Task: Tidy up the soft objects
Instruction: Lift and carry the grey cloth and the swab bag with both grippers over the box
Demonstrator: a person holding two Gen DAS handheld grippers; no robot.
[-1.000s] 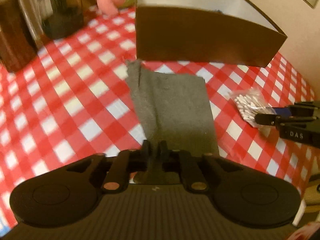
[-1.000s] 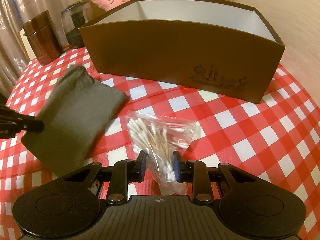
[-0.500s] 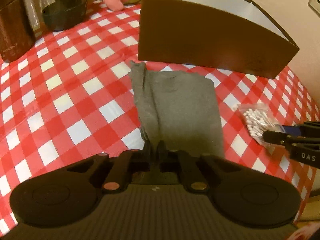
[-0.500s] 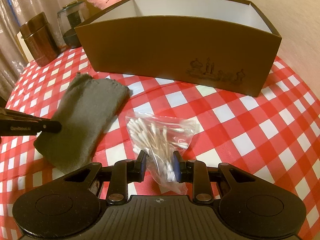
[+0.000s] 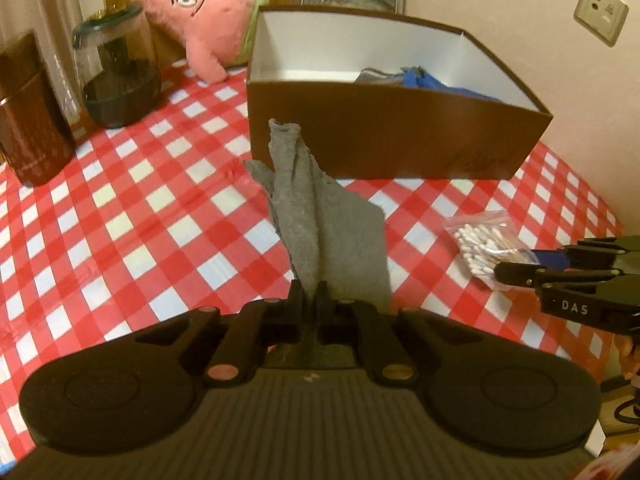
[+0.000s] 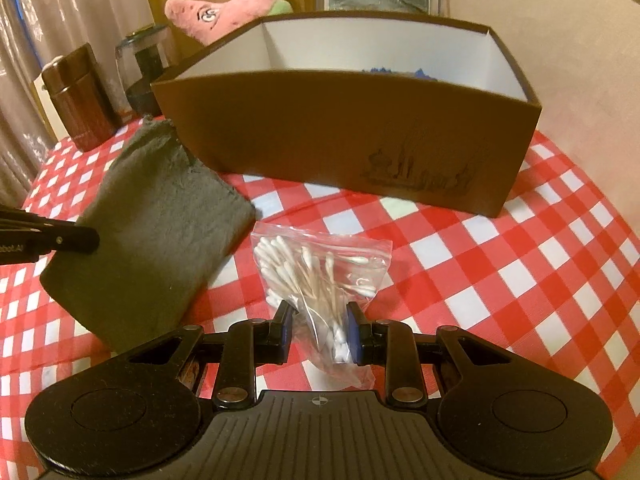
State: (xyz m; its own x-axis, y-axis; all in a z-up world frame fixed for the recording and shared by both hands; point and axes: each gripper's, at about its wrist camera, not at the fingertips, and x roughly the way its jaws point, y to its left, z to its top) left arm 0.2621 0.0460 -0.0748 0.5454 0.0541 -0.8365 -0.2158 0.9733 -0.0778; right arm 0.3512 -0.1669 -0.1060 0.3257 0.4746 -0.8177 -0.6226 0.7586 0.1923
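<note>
Grey cloth pinched in the left gripper's jaws, hanging off the table; right gripper's jaws clamp the cotton-swab bag.

Red-white checked cloth worktop carries brown cardboard box, bagged cotton swabs, two dark jars, pink plush.

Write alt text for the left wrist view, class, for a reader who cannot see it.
The left gripper pinches a grey cloth lifted over a red checked tablecloth, before a brown box. At right, the right gripper holds a bag of cotton swabs.
</note>
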